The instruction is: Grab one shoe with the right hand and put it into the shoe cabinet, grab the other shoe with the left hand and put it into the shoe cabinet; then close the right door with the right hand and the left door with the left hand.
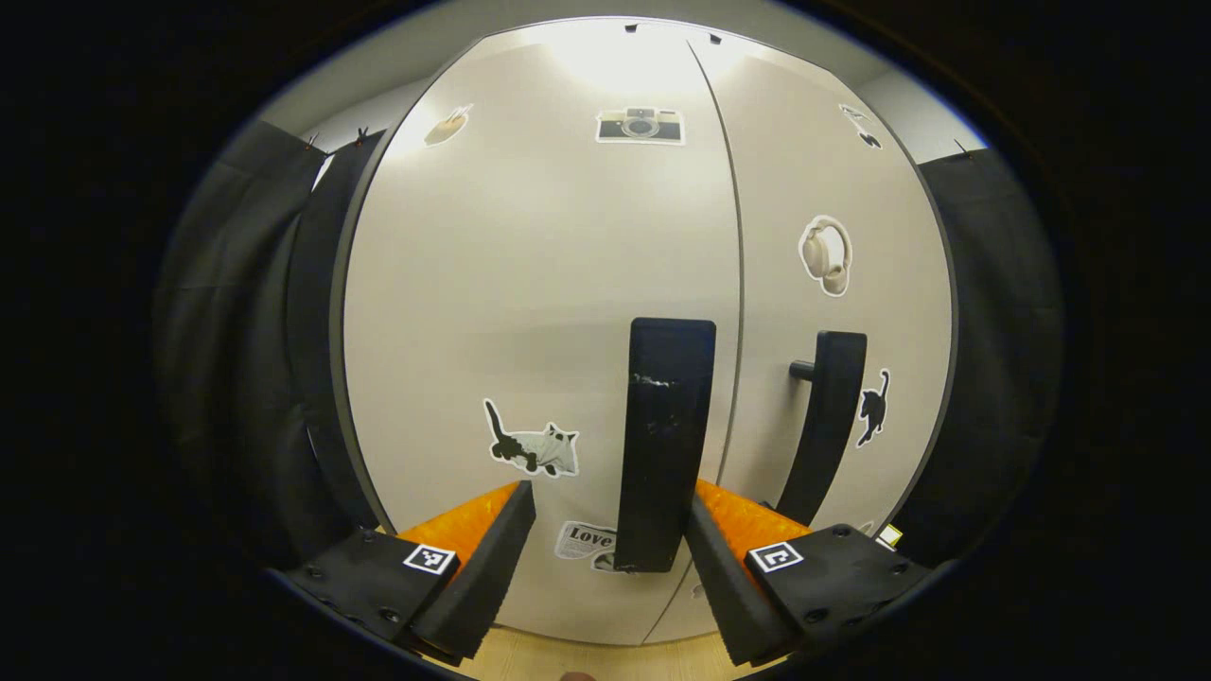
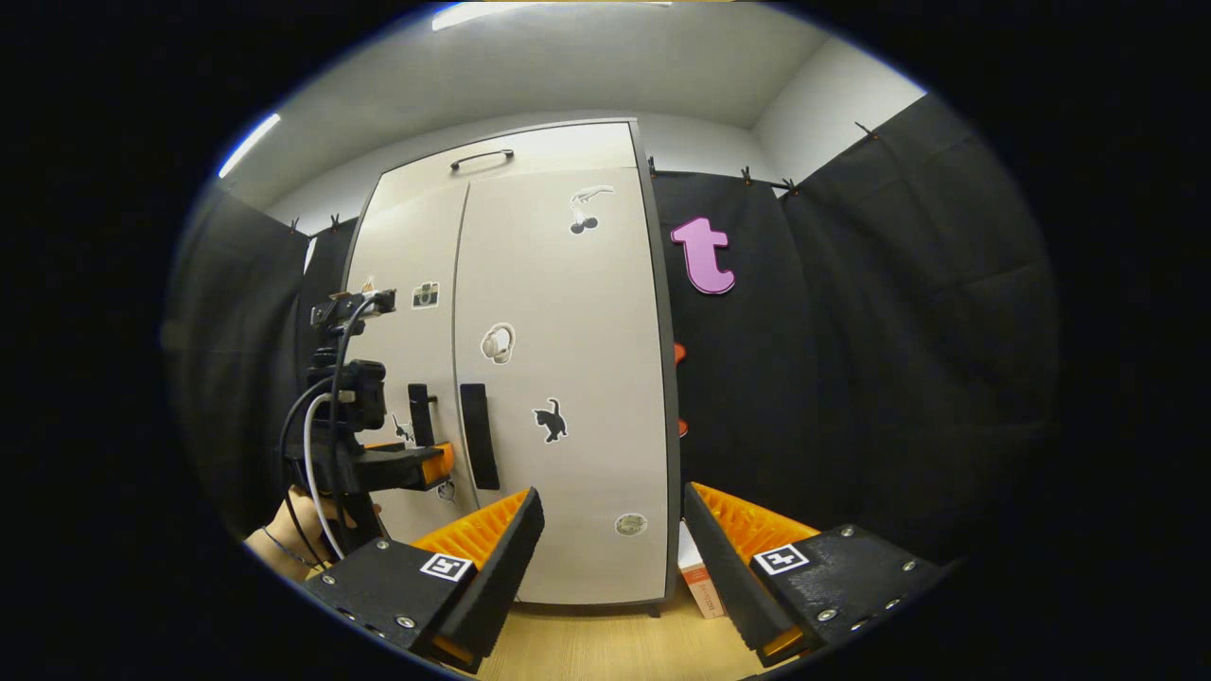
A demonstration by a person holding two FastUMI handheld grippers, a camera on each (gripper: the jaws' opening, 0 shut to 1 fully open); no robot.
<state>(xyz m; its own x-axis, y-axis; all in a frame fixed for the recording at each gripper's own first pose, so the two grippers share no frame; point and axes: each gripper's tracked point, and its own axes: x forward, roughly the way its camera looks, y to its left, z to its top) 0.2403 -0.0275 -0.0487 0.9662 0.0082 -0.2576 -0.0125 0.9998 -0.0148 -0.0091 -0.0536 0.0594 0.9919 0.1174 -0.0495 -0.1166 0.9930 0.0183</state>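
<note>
Facing shut shoe cabinet (image 2: 558, 378); left tongs (image 1: 610, 530) spread beside left door handle (image 1: 664, 445).

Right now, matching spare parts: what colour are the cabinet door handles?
Black handles; left gripper view.

Strong overhead glare is thrown on the top of the cabinet doors (image 1: 568, 236) in the left gripper view. Straight edges are bowed by fisheye distortion. Ceiling strip lights (image 2: 248, 144) are seen in the evenly lit right gripper view.

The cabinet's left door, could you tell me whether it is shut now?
Shut, it appears: the left door sits flush beside the right door, only a thin seam between them.
</note>
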